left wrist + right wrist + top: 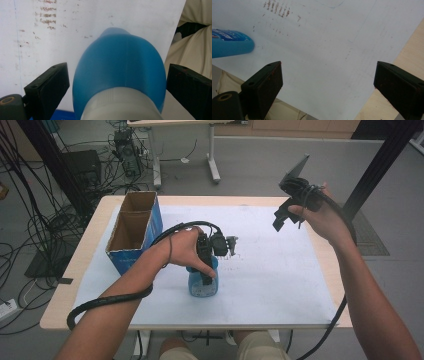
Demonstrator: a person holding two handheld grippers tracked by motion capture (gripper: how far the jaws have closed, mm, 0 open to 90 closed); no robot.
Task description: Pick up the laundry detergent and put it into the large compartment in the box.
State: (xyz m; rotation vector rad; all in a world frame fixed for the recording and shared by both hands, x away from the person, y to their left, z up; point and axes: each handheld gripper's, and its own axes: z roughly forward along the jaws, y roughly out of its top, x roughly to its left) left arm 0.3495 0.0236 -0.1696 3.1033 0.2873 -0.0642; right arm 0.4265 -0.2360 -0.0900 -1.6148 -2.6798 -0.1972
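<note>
A blue plastic bottle with a pale neck stands on the white sheet near the table's front middle. My left gripper comes down on it from above. In the left gripper view the bottle sits between the two black jaws, and my left gripper is open, with a thin gap on each side. My right gripper is held up in the air over the table's far right, open and holding nothing. The right gripper view has my right gripper over bare sheet, with the bottle at the left edge.
An open blue cardboard box with two compartments stands at the table's left, close to my left forearm. The wooden table edge runs along the sheet's right side. Cables and table legs lie on the floor beyond.
</note>
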